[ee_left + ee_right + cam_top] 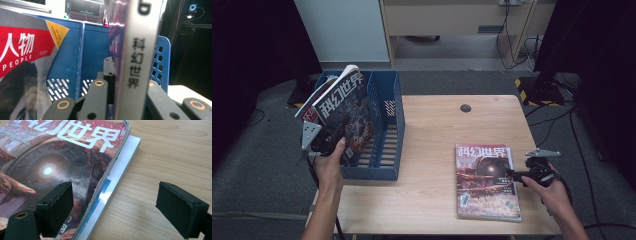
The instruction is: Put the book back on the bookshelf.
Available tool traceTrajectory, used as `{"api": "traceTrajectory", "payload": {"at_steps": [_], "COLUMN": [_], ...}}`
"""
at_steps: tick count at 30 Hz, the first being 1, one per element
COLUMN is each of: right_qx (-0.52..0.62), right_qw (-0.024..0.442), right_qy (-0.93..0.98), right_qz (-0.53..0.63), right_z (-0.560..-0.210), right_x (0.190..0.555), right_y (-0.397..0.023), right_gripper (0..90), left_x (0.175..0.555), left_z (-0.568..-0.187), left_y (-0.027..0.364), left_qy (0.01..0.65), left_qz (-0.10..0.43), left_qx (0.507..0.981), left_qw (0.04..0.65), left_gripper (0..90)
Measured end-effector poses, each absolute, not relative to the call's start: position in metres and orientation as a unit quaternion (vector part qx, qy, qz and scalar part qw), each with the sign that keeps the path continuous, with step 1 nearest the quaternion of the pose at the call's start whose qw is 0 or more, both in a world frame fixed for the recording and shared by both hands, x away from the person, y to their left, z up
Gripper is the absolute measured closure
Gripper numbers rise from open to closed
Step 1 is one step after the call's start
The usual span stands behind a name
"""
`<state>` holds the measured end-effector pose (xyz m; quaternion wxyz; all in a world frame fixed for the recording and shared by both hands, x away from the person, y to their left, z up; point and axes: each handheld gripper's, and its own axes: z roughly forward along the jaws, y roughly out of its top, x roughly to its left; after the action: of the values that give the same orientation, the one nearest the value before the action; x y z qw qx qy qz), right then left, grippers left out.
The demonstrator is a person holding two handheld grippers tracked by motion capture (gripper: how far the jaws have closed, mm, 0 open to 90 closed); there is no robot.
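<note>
Looking down in the high view, the left gripper (328,141) at left of frame grips a magazine (343,112) tilted over the blue file rack (384,130), while the right gripper (526,173) sits at the right edge of a second magazine (486,180) lying flat on the bench (432,125). In the left gripper view, fingers (96,97) clench the magazine's spine at centre, a red-covered magazine (23,62) at left. In the right gripper view, spread fingers (58,206) straddle the flat magazine's edge, released.

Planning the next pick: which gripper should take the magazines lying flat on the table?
Right. The right gripper is open at the edge of the flat magazines, while the left gripper is shut on another magazine at the blue file rack.
</note>
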<state>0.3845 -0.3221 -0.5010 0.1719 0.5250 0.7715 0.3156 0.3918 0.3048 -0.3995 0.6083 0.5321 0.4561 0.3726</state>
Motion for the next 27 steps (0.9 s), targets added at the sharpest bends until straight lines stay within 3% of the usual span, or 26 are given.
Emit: {"api": "traceTrajectory", "payload": {"at_steps": [27], "right_qx": [0.524], "right_qw": [0.173], "right_qy": [0.773], "right_qz": [0.315], "right_z": [-0.502], "right_x": [0.385], "right_y": [-0.324], "right_gripper": [14.4], "left_x": [0.411], "left_z": [-0.400], "left_y": [0.296], "left_qy": [0.476], "left_qz": [0.388], "left_qx": [0.530], "left_qw": [0.584], "left_gripper": [82.3]}}
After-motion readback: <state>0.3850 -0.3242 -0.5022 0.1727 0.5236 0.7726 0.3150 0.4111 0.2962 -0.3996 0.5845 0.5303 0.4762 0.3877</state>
